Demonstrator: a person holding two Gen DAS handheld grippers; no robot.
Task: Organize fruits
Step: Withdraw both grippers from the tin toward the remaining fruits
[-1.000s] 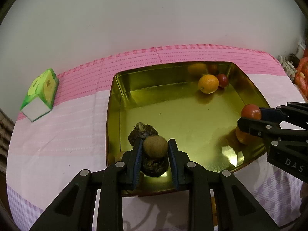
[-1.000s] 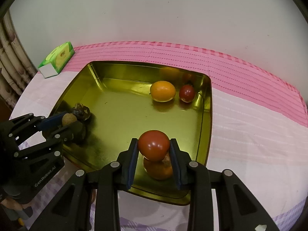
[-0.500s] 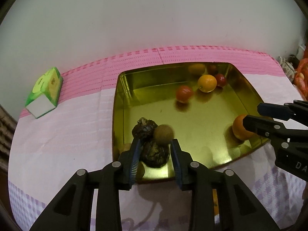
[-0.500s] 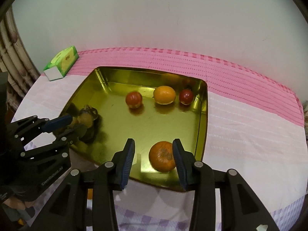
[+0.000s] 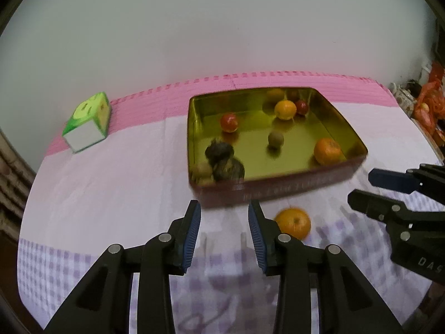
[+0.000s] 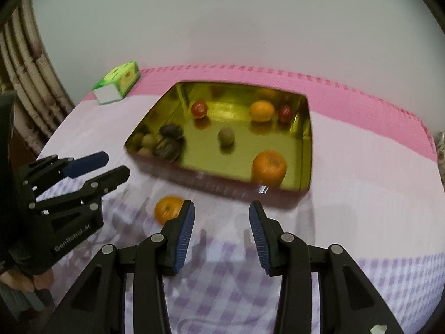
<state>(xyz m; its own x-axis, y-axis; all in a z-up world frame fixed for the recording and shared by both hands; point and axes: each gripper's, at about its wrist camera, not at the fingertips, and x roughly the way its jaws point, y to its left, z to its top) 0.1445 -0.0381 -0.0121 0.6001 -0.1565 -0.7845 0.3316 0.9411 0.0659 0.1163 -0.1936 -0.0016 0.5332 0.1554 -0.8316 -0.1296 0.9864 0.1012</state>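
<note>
Black, blue-padded left gripper (image 5: 224, 224): fingers spread, nothing between them, above the checked cloth (image 5: 83, 264). Right gripper (image 6: 221, 226): same, spread and empty.

Nearest fruit: loose orange (image 5: 293, 223) on the cloth, outside the tin, just beside the left gripper's right finger at about 3 o'clock. In the right wrist view that orange (image 6: 167, 209) sits at 9 o'clock, touching or partly behind the right gripper's left finger; cannot tell which.

Gold tin tray (image 5: 278, 186) lies at 12 o'clock from both grippers, apart from them. Inside, near to far:
- two dark lumpy fruits (image 5: 225, 161) in the near-left corner, touching each other, pale round pieces beside them half hidden by the tin wall
- big orange (image 5: 327, 150) near the right wall
- small brown-green fruit (image 5: 275, 139) mid-floor, alone
- red fruit (image 5: 229, 122) further back at left
- yellow-orange fruit (image 5: 285, 109) with a small red one (image 5: 302, 107) just beside it at the far wall

Green box (image 5: 87, 122) at 10 o'clock on the pink stripe, well apart from the tin.

Both views are motion-blurred; lettering on the tin's front wall is unreadable. Shapes on the far wall look like reflections, not certain.
</note>
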